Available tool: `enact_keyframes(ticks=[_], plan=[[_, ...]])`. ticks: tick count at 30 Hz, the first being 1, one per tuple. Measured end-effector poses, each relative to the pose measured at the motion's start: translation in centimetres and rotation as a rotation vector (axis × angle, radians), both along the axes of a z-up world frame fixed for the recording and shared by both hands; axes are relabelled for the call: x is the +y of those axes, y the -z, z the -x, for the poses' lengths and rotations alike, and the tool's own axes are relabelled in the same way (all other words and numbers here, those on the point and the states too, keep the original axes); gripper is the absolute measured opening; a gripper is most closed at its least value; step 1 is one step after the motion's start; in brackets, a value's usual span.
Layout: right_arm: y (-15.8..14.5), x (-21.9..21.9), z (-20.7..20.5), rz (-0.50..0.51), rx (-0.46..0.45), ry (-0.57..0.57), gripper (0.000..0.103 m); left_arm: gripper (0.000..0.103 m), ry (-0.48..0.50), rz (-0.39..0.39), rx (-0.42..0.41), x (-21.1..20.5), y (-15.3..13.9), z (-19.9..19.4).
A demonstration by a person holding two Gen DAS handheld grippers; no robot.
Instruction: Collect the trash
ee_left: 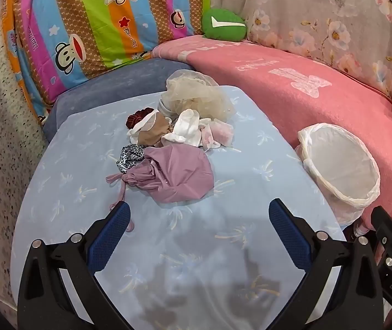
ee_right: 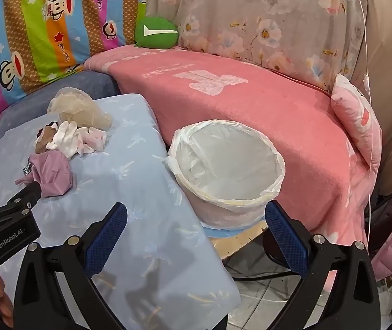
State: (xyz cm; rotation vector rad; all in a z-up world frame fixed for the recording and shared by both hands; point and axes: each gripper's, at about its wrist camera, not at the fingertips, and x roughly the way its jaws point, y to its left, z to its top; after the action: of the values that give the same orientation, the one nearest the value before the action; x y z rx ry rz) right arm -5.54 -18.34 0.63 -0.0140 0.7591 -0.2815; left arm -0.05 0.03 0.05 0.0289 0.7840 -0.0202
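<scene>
On the pale blue cloth (ee_left: 91, 148), crumpled soft trash (ee_left: 174, 137) lies heaped; both tongs gape empty.

On the table (ee_left: 91, 192), a heap of rags (ee_left: 179, 126), with a pouch (ee_left: 179, 178) at its near edge and a net (ee_left: 196, 96) at the far one. Right of the table, against the blanket (ee_left: 306, 104), a bin (ee_left: 342, 165). Behind, a cushion (ee_left: 223, 23) between quilt (ee_left: 91, 27) and curtain (ee_left: 320, 19).
</scene>
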Motion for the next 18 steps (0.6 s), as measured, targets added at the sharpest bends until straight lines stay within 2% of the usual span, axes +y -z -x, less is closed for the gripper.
enact_keyframes(ticks=[18], plan=[[-0.22, 0.05, 0.32, 0.012, -0.009, 0.0, 0.097, 0.096, 0.003, -0.003, -0.012, -0.43, -0.77, 0.05]])
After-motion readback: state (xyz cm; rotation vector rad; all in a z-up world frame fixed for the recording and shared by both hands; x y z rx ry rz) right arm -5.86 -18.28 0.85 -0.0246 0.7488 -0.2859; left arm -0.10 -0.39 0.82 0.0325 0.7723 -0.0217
